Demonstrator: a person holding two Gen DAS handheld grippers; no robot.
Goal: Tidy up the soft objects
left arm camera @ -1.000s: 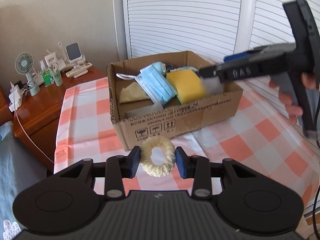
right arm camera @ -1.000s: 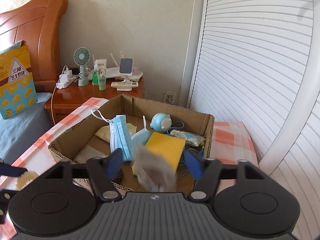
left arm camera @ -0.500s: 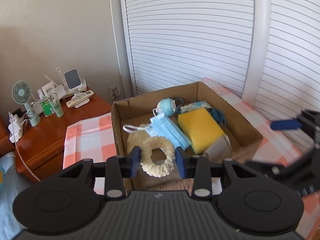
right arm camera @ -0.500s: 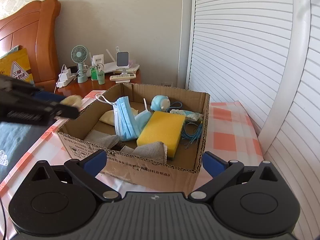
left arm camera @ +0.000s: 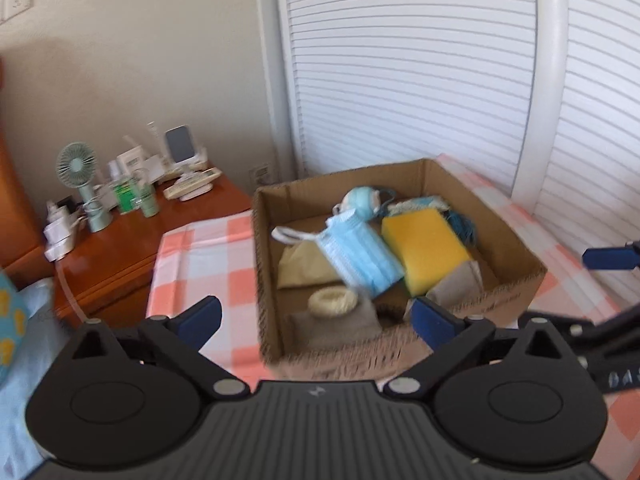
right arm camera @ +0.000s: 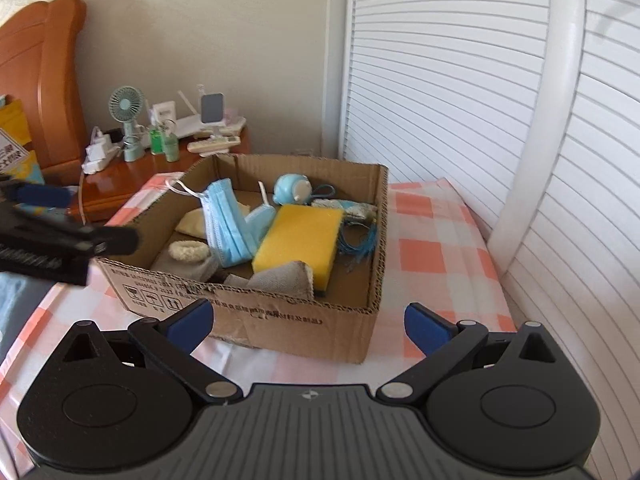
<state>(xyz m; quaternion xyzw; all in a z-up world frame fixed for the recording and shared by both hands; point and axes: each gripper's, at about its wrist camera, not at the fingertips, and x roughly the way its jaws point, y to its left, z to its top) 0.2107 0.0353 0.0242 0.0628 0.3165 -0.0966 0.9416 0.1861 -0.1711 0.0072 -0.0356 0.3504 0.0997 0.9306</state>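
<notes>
Half a second ago your left gripper (left arm camera: 316, 316) held the cream fluffy ring-shaped scrunchie (left arm camera: 333, 301) between its blue pads; now the fingers stand wide apart and hold nothing. The scrunchie lies inside the brown cardboard box (left arm camera: 516, 236), near the front wall, on top of a grey folded cloth (left arm camera: 340, 324) and just beside the light blue pleated face mask (left arm camera: 360, 256). So this piece is placed, I think. Your right gripper (right arm camera: 309, 322) is also spread wide and empty, hovering in front of the box, as it was half a second ago.

In the box you also have the yellow rectangular sponge (right arm camera: 298, 240), a second grey cloth (right arm camera: 280, 278) and a small pale blue round toy (right arm camera: 292, 189). On the checked orange-and-white tablecloth (right arm camera: 424, 248) I see no other soft object outside the box — the task looks close to finished.

About writing: the front wall of the box carries printed lines and handling symbols, but the characters are too small to read. The right gripper's body shows some white letters in the left view, blurred.
</notes>
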